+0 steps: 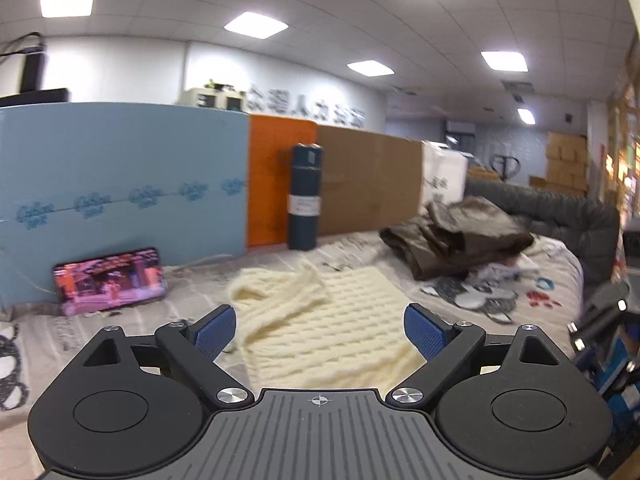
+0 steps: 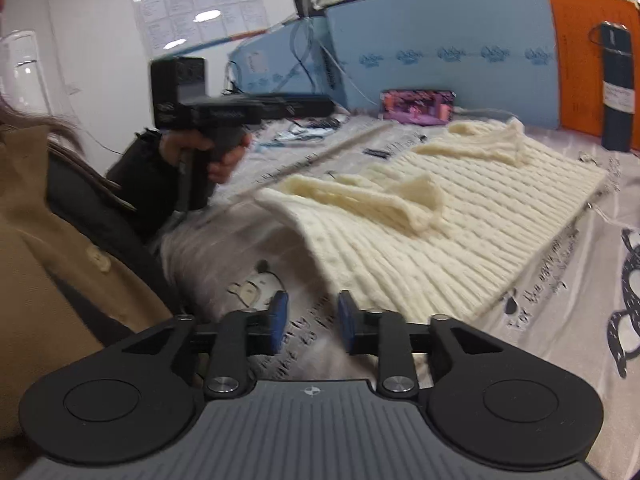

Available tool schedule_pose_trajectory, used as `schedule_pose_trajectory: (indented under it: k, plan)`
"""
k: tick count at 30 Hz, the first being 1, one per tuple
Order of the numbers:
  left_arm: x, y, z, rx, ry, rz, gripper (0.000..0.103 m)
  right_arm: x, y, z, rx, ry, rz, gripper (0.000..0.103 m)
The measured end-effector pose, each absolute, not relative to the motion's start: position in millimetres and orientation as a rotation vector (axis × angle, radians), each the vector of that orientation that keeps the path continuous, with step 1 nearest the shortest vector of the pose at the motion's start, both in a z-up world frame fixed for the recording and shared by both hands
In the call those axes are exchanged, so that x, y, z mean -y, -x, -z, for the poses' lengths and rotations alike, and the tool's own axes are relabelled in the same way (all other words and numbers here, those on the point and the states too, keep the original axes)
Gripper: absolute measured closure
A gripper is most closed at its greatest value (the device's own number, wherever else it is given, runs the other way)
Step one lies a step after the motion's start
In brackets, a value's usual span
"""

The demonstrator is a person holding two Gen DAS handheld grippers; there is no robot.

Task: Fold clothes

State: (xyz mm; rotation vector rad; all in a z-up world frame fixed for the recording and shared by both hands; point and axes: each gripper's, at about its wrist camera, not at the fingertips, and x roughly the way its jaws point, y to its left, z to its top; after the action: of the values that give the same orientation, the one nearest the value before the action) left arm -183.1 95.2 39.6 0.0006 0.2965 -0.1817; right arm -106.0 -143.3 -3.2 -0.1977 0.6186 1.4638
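A cream sweater [image 1: 320, 328] is lying on the printed sheet [image 2: 560, 280] covering the worktop, with foam boards [image 1: 120, 184] standing behind. The left hand-held gripper [image 1: 320, 330] is gaping wide and empty; the right hand-held gripper [image 2: 312, 322] is sitting narrower, gripping nothing.

Left gripper [image 1: 320, 330] spread wide, empty; right gripper [image 2: 312, 322] narrower gap (nothing between pads).

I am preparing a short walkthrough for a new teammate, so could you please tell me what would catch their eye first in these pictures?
The cream knit sweater lies spread over the printed table cover, its sleeves folded across the body. Behind it a dark blue bottle stands upright against the orange panel, with a lit phone propped to its left. Both claws, left and right, are open and hold nothing.
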Motion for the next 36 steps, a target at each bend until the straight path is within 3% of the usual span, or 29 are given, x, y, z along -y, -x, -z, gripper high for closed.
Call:
schedule_pose_trajectory:
  k: [1, 3, 5, 9, 10, 11, 13, 14, 16, 23, 27, 30, 31, 32, 36]
  plan:
    - [-89, 180, -38, -0.313, -0.024, 0.209, 0.010, 143, 106, 0, -0.595, 0.189, -1.466, 0.059]
    - [-70, 167, -34, -0.373, -0.131, 0.283, 0.009, 142, 103, -6, -0.558, 0.171, -1.457, 0.056]
    - [-50, 151, -24, -0.461, -0.271, 0.305, 0.009, 137, 92, -7, -0.551, 0.140, -1.414, 0.045]
    - [-32, 132, -2, -0.590, -0.398, 0.308, 0.010, 126, 74, 10, -0.641, 0.065, -1.359, 0.044]
    - [-34, 131, 2, -0.603, -0.382, 0.309, 0.015, 124, 72, 15, -0.667, 0.052, -1.360, 0.044]
    - [-38, 132, 3, -0.604, -0.345, 0.320, 0.043, 123, 74, 20, -0.682, 0.061, -1.374, 0.044]
    - [-50, 136, 3, -0.595, -0.253, 0.297, 0.079, 123, 77, 26, -0.701, 0.067, -1.387, 0.043]
    - [-54, 141, 1, -0.573, -0.234, 0.269, 0.088, 123, 77, 28, -0.705, 0.065, -1.387, 0.043]
    - [-65, 153, -6, -0.519, -0.192, 0.200, 0.095, 125, 74, 29, -0.718, 0.050, -1.392, 0.043]
    - [-113, 201, -22, -0.411, -0.037, -0.107, 0.094, 125, 72, 18, -0.666, 0.062, -1.393, 0.043]
    - [-131, 212, -10, -0.511, -0.017, -0.238, 0.082, 115, 54, 6, -0.604, 0.036, -1.326, 0.043]
    - [-140, 218, -4, -0.577, -0.028, -0.344, 0.048, 98, 30, -3, -0.579, 0.004, -1.227, 0.042]
    - [-143, 221, -3, -0.585, -0.027, -0.382, 0.030, 91, 21, -5, -0.575, -0.010, -1.194, 0.041]
    - [-147, 224, -4, -0.578, -0.024, -0.412, 0.024, 84, 10, -8, -0.572, -0.032, -1.158, 0.040]
    - [-158, 244, -17, -0.503, 0.006, -0.433, 0.022, 50, -31, -9, -0.614, -0.094, -1.037, 0.038]
